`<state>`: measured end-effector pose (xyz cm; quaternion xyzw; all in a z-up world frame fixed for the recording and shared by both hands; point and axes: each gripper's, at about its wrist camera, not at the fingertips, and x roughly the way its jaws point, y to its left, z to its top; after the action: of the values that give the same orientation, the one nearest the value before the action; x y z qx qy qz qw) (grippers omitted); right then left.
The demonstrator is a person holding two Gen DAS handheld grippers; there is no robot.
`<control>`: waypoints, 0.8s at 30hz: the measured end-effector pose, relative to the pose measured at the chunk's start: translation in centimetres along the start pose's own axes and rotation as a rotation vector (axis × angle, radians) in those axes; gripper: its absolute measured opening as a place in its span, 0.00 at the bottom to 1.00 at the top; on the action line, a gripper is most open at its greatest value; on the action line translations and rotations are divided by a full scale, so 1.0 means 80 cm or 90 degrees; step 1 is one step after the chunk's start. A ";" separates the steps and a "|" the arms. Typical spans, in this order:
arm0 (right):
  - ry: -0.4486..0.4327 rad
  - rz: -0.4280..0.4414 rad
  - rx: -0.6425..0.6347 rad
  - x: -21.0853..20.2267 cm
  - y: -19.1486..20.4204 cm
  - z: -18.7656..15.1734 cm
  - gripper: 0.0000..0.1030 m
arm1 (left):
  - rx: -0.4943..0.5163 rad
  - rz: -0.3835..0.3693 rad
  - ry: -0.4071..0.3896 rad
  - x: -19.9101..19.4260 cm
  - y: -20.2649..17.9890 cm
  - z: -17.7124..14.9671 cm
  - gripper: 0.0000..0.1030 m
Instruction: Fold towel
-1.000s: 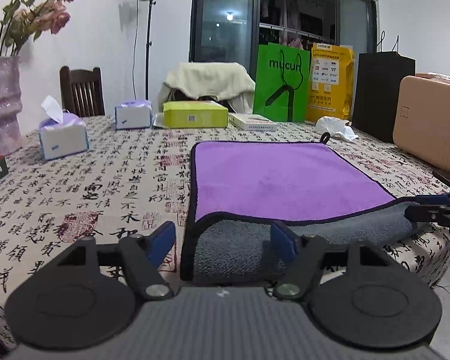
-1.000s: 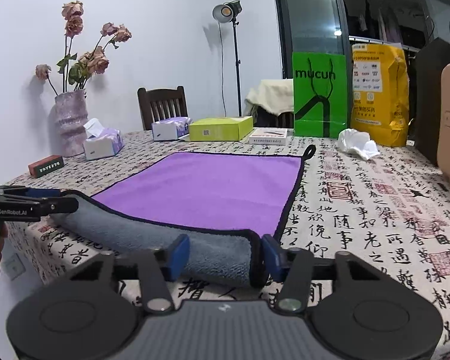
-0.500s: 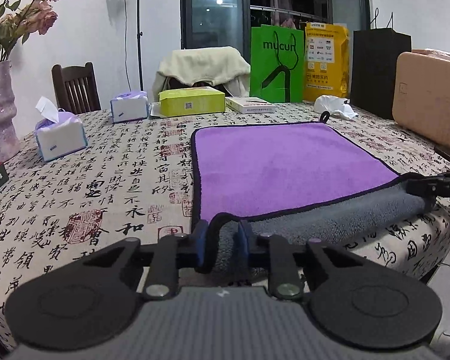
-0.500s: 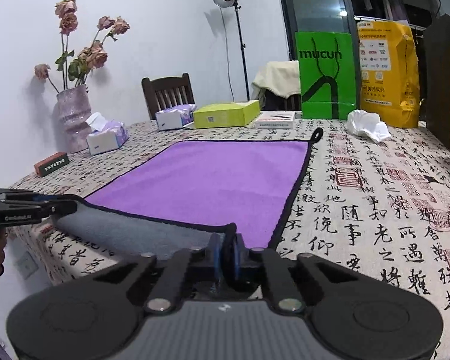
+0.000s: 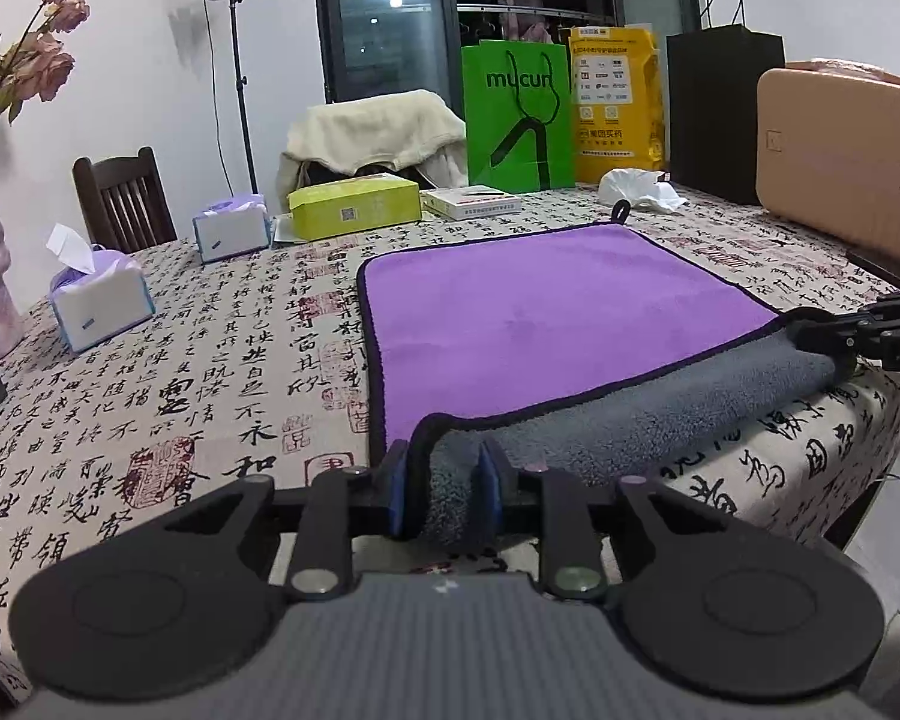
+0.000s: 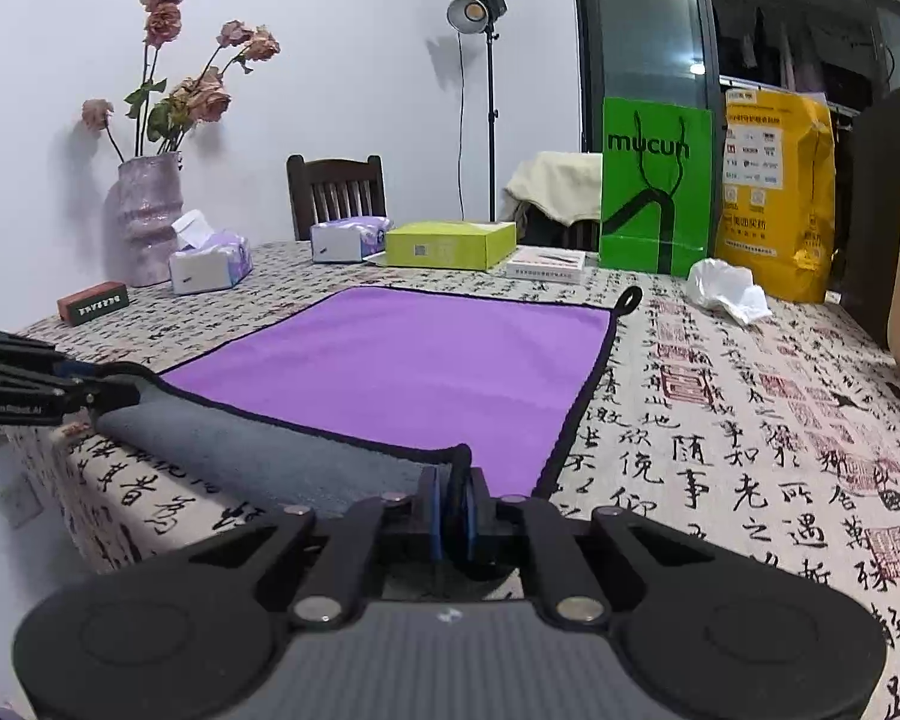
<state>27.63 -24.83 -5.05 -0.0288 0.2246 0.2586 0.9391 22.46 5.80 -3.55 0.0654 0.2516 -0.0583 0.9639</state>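
Observation:
A purple towel (image 5: 546, 312) with a grey underside and black trim lies flat on the table; it also shows in the right wrist view (image 6: 402, 366). Its near edge is turned up, grey side showing (image 5: 630, 414). My left gripper (image 5: 447, 486) is shut on the towel's near left corner. My right gripper (image 6: 453, 510) is shut on the near right corner. Each gripper shows in the other's view, the right one (image 5: 858, 336) at the right edge and the left one (image 6: 36, 384) at the left edge.
The table (image 5: 180, 372) has a calligraphy-print cloth. At the back stand tissue boxes (image 5: 99, 300), a yellow-green box (image 5: 354, 207), a green bag (image 5: 516, 114), a yellow bag (image 5: 618, 102) and a white wad (image 5: 639, 186). A tan case (image 5: 840, 156) stands at right, a vase (image 6: 150, 216) at left.
Both grippers were open around the towel's near corners one second ago. They closed on the corners and lifted the near edge slightly.

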 end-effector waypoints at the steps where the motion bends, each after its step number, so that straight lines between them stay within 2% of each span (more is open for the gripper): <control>1: 0.002 0.002 0.005 0.000 -0.001 0.001 0.08 | 0.000 -0.003 0.001 0.000 0.000 0.000 0.23; 2: 0.004 0.002 0.009 0.000 -0.001 0.001 0.07 | 0.002 -0.005 0.002 0.000 0.000 0.000 0.22; 4: 0.007 0.004 0.013 0.000 -0.001 0.002 0.07 | 0.009 -0.012 0.002 0.000 0.000 0.000 0.09; 6: 0.008 0.004 0.015 0.000 -0.001 0.002 0.07 | 0.013 -0.009 0.001 -0.001 -0.001 0.000 0.07; 15: -0.007 -0.008 0.013 -0.002 -0.002 0.009 0.05 | 0.027 -0.006 -0.004 0.001 0.001 0.013 0.06; 24: -0.025 -0.019 -0.012 0.005 -0.010 0.031 0.05 | 0.037 -0.013 -0.025 0.013 0.008 0.045 0.05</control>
<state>29.38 -24.88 -3.03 -0.0362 0.2034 0.2474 0.9466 25.17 5.82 -0.86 0.0893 0.2312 -0.0763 0.9658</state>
